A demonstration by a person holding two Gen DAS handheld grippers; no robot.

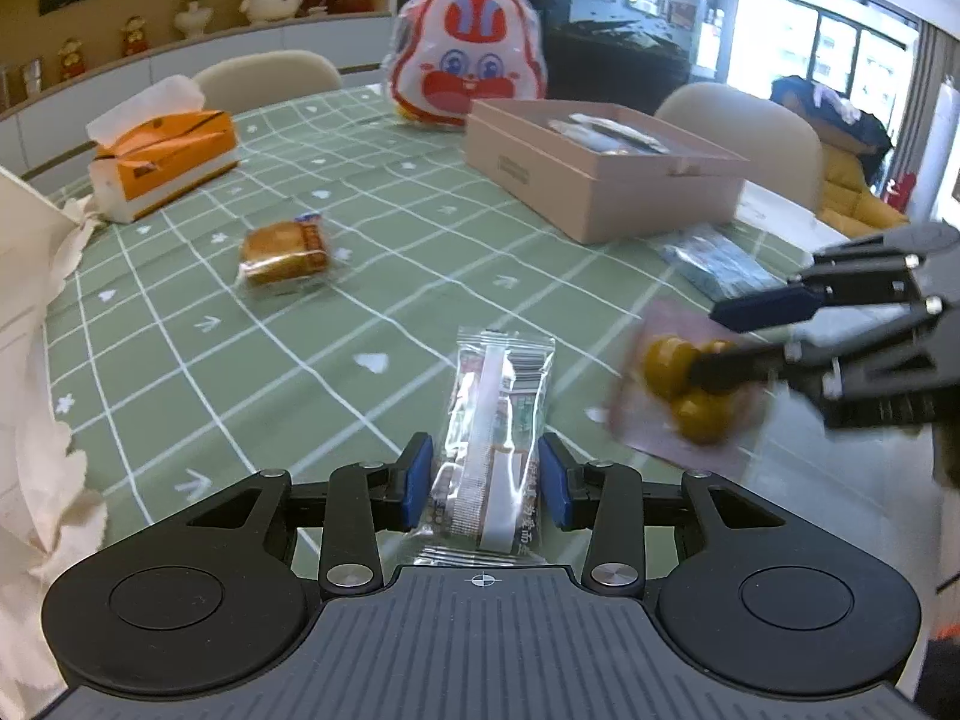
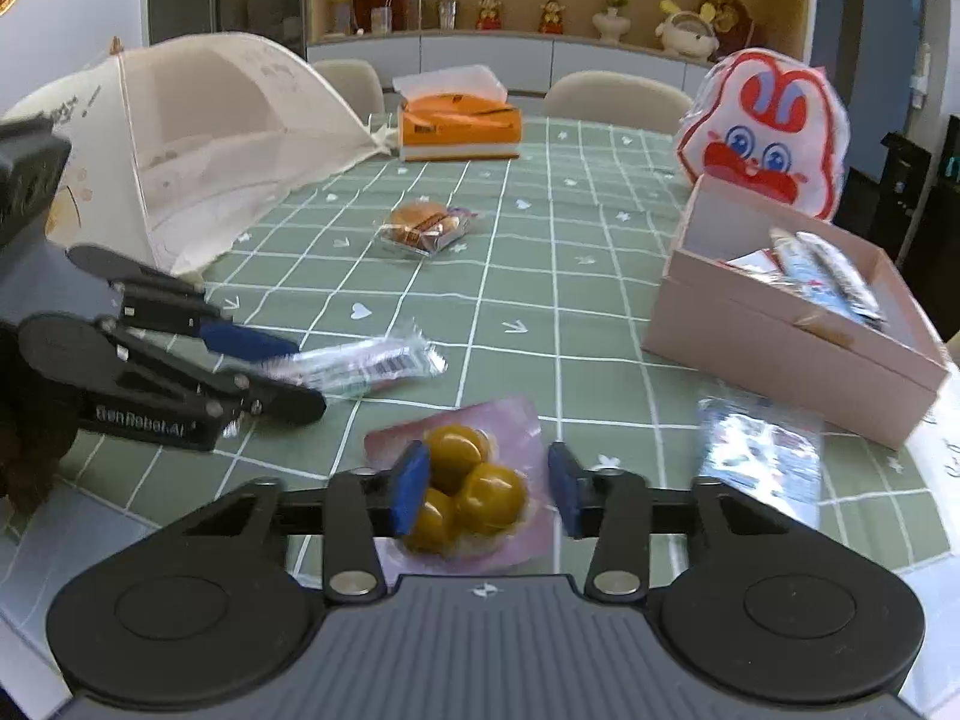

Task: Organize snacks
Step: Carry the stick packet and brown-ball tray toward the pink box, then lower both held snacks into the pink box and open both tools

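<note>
Your left gripper [image 1: 485,480] has its jaws spread on either side of a clear-wrapped snack bar [image 1: 495,438], pads just beside the wrapper, though from this angle I can't tell if they're actually touching it. Your right gripper [image 2: 489,489] is parted too, straddling a pink pack of yellow-brown balls [image 2: 474,486] lying flat on the counter [image 2: 540,300]. Ahead and right of both jaws sits the pink box [image 2: 792,324] with packets inside, a blurry bluish packet [image 2: 762,450] near it. A small wrapped cake [image 1: 285,255] lies further ahead.
</note>
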